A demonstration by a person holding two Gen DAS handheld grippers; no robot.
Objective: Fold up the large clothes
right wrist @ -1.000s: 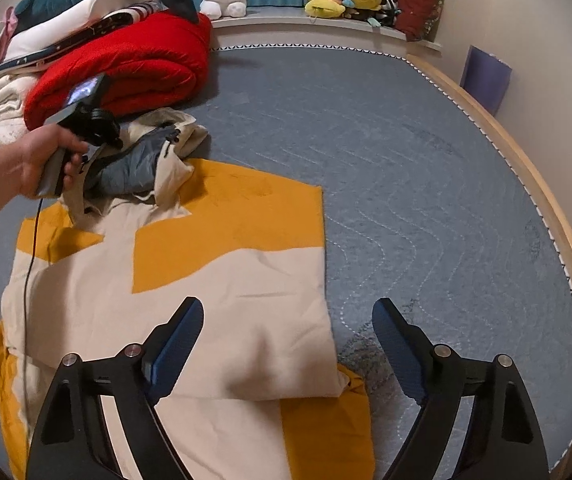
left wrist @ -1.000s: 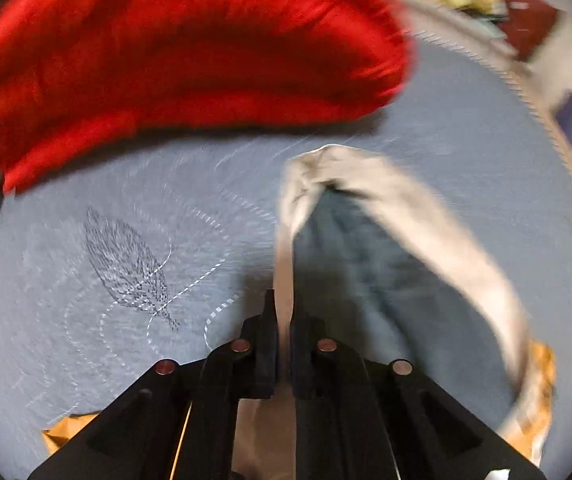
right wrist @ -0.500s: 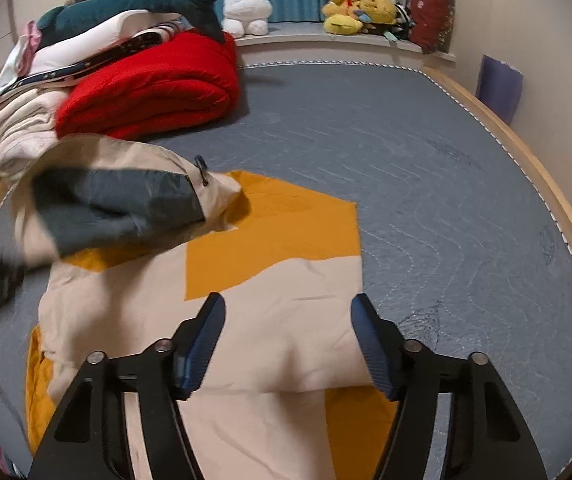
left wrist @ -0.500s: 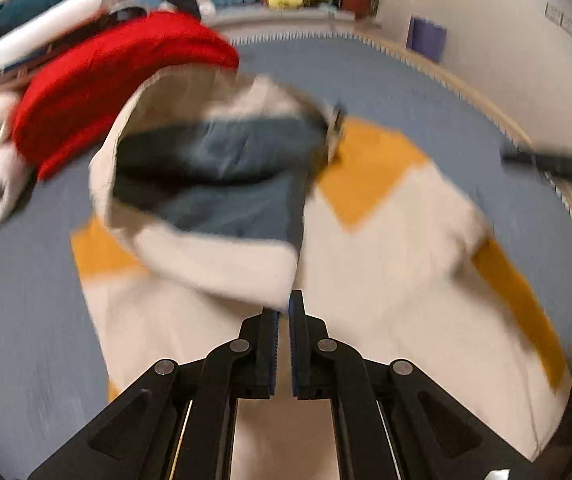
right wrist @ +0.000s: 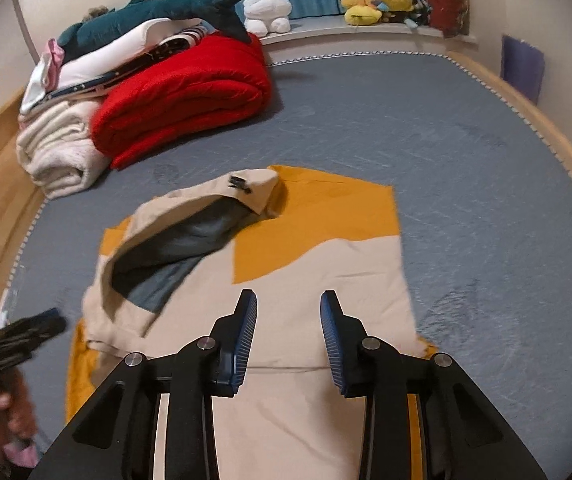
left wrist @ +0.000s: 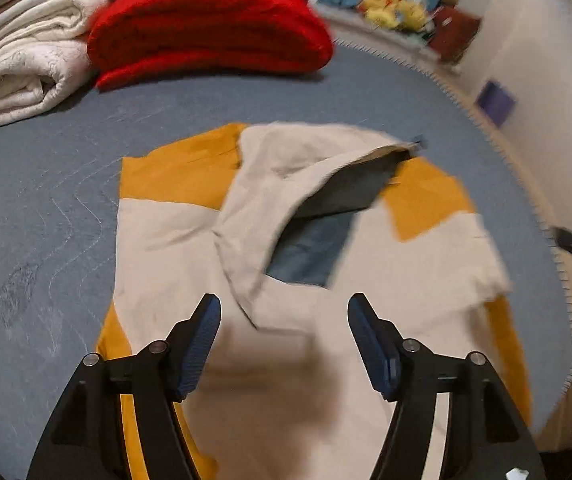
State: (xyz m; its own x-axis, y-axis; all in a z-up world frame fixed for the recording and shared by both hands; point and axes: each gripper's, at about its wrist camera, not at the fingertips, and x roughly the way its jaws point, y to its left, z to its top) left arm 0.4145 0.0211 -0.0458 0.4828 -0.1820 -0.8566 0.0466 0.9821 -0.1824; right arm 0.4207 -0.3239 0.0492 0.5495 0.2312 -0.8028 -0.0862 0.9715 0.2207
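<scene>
The cream-and-orange jacket lies on the bed, hood flopped onto its back. Both jaw sets changing – left hand-held gripper opening, right hand-held gripper closing, both empty. Next: pinch an edge, probably.

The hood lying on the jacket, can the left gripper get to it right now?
Probably yes. The left gripper hangs open just short of the hood, which lies flat on the jacket with nothing on top or in between. Its jaws have just been opening, with nothing between them.
</scene>
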